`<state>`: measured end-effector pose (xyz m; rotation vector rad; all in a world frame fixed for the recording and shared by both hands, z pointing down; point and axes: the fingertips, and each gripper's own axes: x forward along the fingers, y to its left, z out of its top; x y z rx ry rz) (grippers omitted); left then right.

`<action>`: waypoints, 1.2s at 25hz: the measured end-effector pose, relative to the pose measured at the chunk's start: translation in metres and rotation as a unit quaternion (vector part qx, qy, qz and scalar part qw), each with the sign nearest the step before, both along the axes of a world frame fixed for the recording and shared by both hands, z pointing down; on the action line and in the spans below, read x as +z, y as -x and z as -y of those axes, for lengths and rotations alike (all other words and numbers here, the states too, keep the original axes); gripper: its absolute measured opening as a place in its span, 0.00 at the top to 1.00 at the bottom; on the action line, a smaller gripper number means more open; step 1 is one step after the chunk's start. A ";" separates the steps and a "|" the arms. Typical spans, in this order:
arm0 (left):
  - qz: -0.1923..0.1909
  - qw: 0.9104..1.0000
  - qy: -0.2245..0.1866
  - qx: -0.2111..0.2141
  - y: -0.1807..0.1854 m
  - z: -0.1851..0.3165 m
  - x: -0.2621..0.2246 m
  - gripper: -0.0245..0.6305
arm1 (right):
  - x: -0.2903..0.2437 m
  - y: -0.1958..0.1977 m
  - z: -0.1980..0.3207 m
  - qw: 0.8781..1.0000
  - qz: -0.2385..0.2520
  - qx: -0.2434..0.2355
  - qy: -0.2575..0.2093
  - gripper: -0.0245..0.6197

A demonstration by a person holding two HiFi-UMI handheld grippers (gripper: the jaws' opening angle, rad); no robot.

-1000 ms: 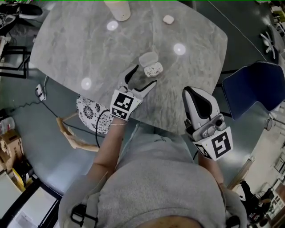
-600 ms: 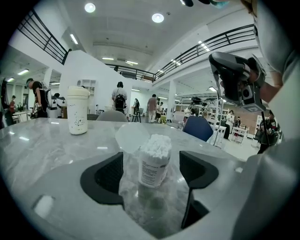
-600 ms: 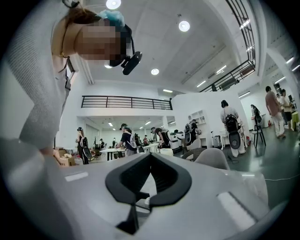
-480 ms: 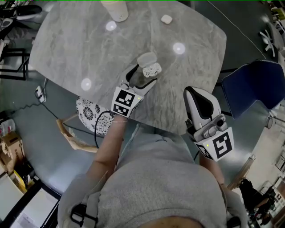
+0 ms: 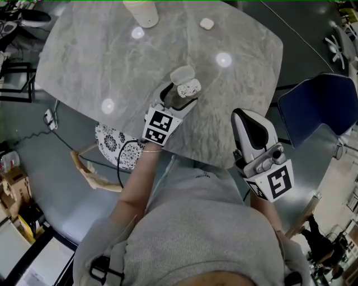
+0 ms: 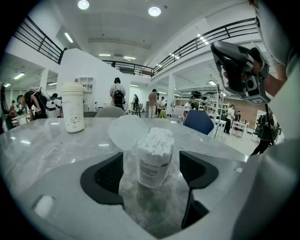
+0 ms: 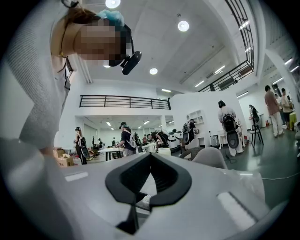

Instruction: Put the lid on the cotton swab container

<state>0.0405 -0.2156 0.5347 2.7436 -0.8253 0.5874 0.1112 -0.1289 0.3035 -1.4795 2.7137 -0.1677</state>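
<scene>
The cotton swab container is a small clear tub packed with white swabs, upright on the grey marble table. Its round translucent lid rests just behind it, and I cannot tell whether the two touch. In the head view the container and lid sit mid-table. My left gripper is open, with the container between its dark pads and a gap on both sides. My right gripper is shut and empty, held up past the table's near edge; its jaws meet.
A tall white cup stands at the table's far edge, and a small white object lies to its right. A blue chair is at the right. A patterned stool sits under the near-left edge. People walk in the hall behind.
My left gripper has edged forward along the table, closer around the container. The right gripper has barely moved.
</scene>
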 end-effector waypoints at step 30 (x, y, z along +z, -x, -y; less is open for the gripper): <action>0.061 0.998 -0.002 0.005 -0.021 0.012 0.010 0.54 | -0.002 -0.013 -0.003 1.000 0.002 0.013 0.000 0.96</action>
